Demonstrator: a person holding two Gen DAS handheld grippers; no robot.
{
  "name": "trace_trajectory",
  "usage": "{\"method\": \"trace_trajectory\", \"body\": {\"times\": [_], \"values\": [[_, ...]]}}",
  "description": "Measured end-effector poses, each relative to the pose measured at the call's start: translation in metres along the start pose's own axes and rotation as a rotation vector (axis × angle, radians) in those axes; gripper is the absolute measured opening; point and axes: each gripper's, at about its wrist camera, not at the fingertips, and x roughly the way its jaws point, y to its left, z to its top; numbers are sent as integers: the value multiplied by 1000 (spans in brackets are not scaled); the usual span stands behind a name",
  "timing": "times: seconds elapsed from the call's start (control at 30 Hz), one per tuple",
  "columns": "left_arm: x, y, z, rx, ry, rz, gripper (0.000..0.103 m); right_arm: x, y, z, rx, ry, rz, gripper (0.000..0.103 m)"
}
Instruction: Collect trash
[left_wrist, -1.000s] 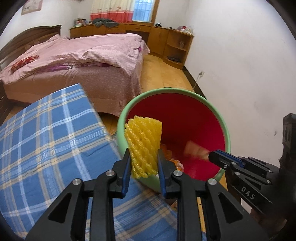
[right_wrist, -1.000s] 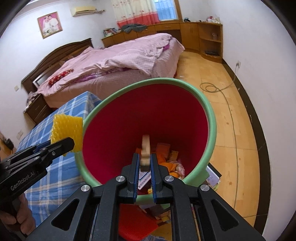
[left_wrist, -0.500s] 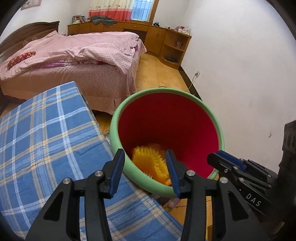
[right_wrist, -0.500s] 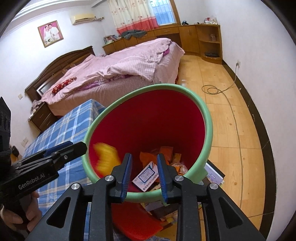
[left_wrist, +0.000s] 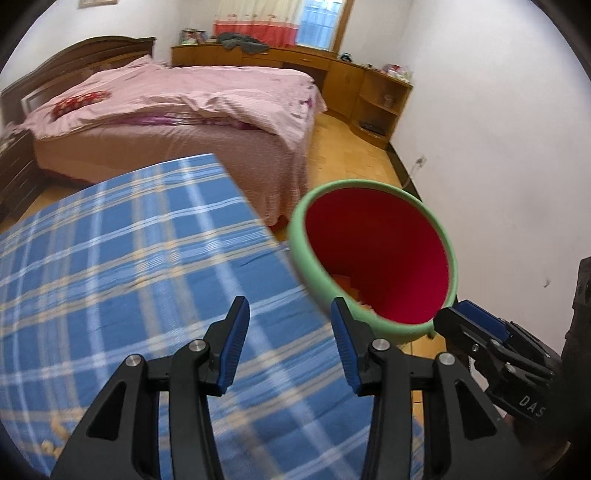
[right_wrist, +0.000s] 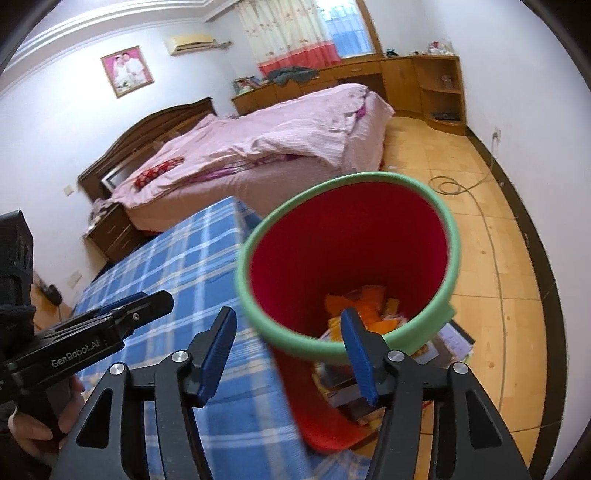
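Observation:
A red bin (left_wrist: 376, 251) with a green rim stands beside the table with the blue plaid cloth (left_wrist: 129, 266). In the right wrist view the bin (right_wrist: 351, 236) holds orange and yellow trash (right_wrist: 369, 306) at its bottom. My left gripper (left_wrist: 289, 310) hangs open over the cloth's edge, just left of the bin, with nothing between its fingers. My right gripper (right_wrist: 288, 317) hovers in front of the bin's near rim. Its jaws are opening and nothing is between them. Each gripper also shows from the side in the other's view: the right gripper (left_wrist: 458, 317) and the left gripper (right_wrist: 147, 302).
A pink bed (left_wrist: 192, 110) fills the room beyond the table. Wooden cabinets (left_wrist: 369, 85) line the far wall. The bin rests on a stack of books and papers (right_wrist: 443, 343) on the wooden floor. A cable (right_wrist: 454, 184) loops along the white wall on the right.
The left gripper let the yellow foam net fall into the bin, and the right gripper dropped its small piece there. Both grippers then widened and drew back and up from the bin.

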Motion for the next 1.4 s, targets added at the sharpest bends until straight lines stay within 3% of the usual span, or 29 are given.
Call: {"method": "trace_trajectory", "body": {"times": [0.17,0.37,0.53,0.6,0.63,0.67,1.1,1.4], "values": [[-29,28,-16,-43,-24,57,46,-6,26,-9,-13,-8,45,69],[-66,64,-39,-104,-40,129,46,-18,60,-22,-44,-24,97,70],[-95,92,-59,-151,-74,187,59,-27,89,-39,-87,-44,127,70],[-105,100,-65,-163,-89,209,63,-30,98,-45,-101,-61,127,76],[-109,104,-68,-168,-97,218,64,-31,102,-47,-107,-70,126,86],[-114,108,-72,-175,-109,231,64,-33,107,-50,-118,-86,124,87],[-143,137,-124,-231,-185,374,74,-38,148,-91,-278,-186,87,88],[-153,143,-147,-262,-253,438,74,-42,150,-112,-266,-224,98,88]]}}
